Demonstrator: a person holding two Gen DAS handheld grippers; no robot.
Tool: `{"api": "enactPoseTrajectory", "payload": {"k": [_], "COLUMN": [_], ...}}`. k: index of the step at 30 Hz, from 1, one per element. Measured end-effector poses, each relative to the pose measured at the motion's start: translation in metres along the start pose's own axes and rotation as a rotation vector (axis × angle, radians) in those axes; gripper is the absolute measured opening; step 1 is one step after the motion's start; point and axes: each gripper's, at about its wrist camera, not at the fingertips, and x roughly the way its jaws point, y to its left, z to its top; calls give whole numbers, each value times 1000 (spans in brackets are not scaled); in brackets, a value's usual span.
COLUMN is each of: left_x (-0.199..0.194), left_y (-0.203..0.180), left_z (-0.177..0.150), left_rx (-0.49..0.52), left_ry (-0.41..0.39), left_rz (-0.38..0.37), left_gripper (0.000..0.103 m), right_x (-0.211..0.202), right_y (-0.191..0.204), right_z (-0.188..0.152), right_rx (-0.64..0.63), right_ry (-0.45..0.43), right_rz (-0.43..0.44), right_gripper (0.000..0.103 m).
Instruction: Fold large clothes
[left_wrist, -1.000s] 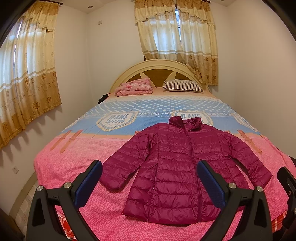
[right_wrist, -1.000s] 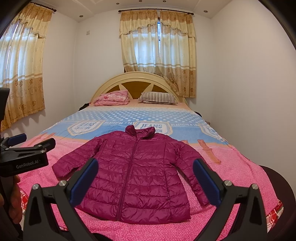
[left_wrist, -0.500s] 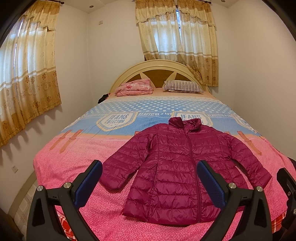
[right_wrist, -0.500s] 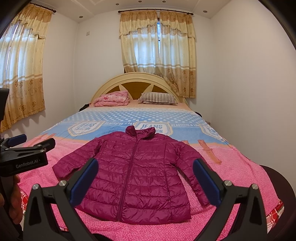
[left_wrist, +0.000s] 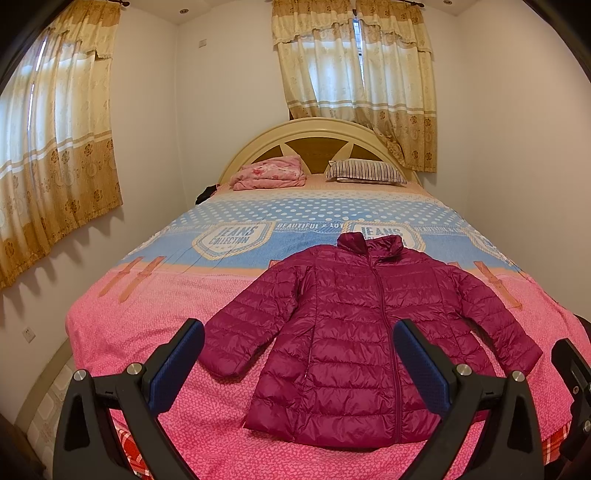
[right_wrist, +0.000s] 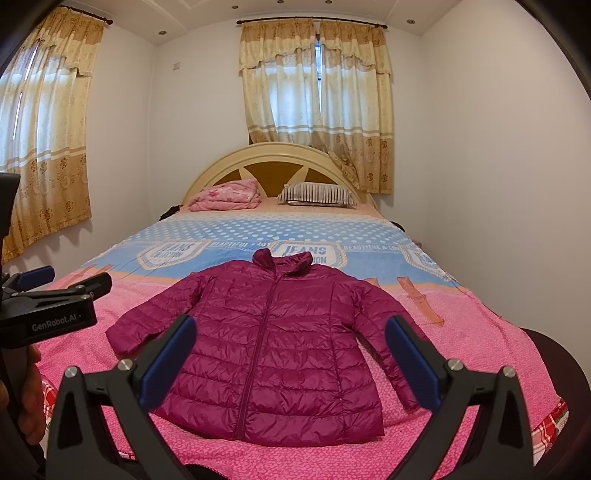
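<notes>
A: Jacket (left_wrist: 354, 332) first. It lies flat on the pink end of the bed (left_wrist: 147, 317), zipped, front up, collar toward the headboard, both sleeves angled out and down. Hem sits near the bed's near edge.

B: And the tools?

A: The left tool (left_wrist: 299, 365) hangs above the near edge with its jaws spread wide and nothing between them. The right tool (right_wrist: 291, 358) is the same: wide apart, holding nothing, clear of the cloth.

B: How will it handle?

A: My guess is light, puffy and soft. The quilted shell looks shiny, so likely slippery; a shallow pinch could slide off, and the padding will probably spring a fold open again.

B: Where to take hold?

A: I would pinch each sleeve at the cuff, where the cloth is thinner and has an edge, and bring it across the chest. After that, the hem corners, lifted toward the collar. Take a deep bite of fabric each time.
</notes>
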Motion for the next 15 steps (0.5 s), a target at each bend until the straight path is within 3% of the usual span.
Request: {"api": "enactPoseTrajectory", "payload": {"k": [15], "left_x": [3], "left_y": [-1], "left_z": [-1], "left_rx": [-5], "left_ry": [-2], "left_rz": [0], "left_gripper": [102], "right_x": [-1], "right_y": [1], "right_z": [1], "right_rx": [1], "right_ry": [-2], "right_rz": [0], "right_gripper": [103]}}
